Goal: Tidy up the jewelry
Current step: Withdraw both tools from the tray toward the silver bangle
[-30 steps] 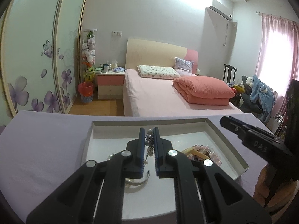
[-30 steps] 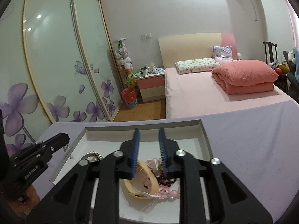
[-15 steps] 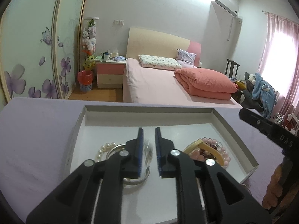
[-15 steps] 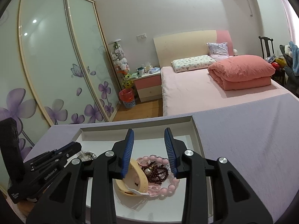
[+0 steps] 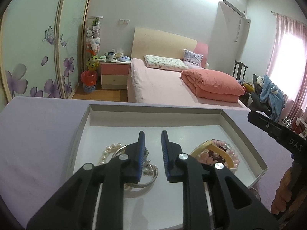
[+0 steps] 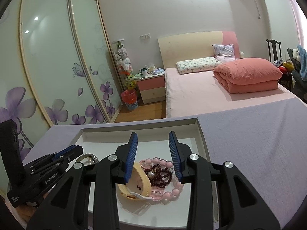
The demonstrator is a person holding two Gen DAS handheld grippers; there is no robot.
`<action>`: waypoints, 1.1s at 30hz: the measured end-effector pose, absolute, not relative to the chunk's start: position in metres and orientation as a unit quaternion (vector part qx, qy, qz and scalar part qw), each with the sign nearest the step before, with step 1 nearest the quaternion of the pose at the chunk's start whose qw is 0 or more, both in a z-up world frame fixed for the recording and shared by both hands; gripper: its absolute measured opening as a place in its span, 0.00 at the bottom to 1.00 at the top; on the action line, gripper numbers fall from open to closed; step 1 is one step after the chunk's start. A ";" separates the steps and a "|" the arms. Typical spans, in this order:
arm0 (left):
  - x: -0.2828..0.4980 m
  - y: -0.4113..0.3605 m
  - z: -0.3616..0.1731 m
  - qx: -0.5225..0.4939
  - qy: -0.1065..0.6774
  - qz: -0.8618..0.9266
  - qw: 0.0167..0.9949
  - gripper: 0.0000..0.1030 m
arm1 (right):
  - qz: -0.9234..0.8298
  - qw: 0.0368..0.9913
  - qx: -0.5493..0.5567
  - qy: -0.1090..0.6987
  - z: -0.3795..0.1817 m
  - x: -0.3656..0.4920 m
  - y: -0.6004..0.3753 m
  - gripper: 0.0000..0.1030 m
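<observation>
Left wrist view: the left gripper (image 5: 152,141) hangs parted and empty over a white tray (image 5: 243,134); pearls (image 5: 107,151) and a silver bangle (image 5: 147,180) lie just below its left finger, the bangle's curve running sideways. Right wrist view: the right gripper (image 6: 153,145), spread wide and empty, straddles pink beads (image 6: 168,191), dark beads (image 6: 160,176) and a yellow band (image 6: 142,180) lying lengthwise toward the camera.

Low centre: left claw (image 5: 152,157), parted and empty, over white tray (image 5: 243,134) on lilac tabletop (image 5: 38,134). Lower left of tray: pearls (image 5: 107,151), silver bangle (image 5: 147,180). Lower right: pink beads (image 5: 230,151), yellow band (image 5: 203,146). Far right edge: right claw (image 5: 268,126).
</observation>
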State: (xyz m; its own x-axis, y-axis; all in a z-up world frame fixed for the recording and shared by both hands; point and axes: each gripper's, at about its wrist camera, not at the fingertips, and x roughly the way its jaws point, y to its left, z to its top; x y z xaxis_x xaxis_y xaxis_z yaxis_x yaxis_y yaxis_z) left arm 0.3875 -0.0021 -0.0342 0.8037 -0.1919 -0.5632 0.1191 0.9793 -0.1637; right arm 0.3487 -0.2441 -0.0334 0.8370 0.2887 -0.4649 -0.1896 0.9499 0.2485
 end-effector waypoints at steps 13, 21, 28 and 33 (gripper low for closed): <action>0.309 -0.031 -0.016 -0.047 0.314 -0.126 0.940 0.45 | 0.111 0.951 0.046 0.283 -0.036 0.282 -0.257 0.52; 0.258 -0.072 -0.028 -0.041 0.347 -0.154 0.924 0.53 | 0.086 0.950 0.045 0.298 -0.050 0.211 -0.292 0.61; 0.245 -0.120 -0.052 -0.009 0.389 -0.159 0.908 0.53 | 0.059 0.943 0.053 0.323 -0.068 0.179 -0.319 0.61; 0.255 -0.139 -0.070 0.002 0.425 -0.154 0.892 0.45 | 0.048 0.942 0.079 0.323 -0.070 0.171 -0.337 0.61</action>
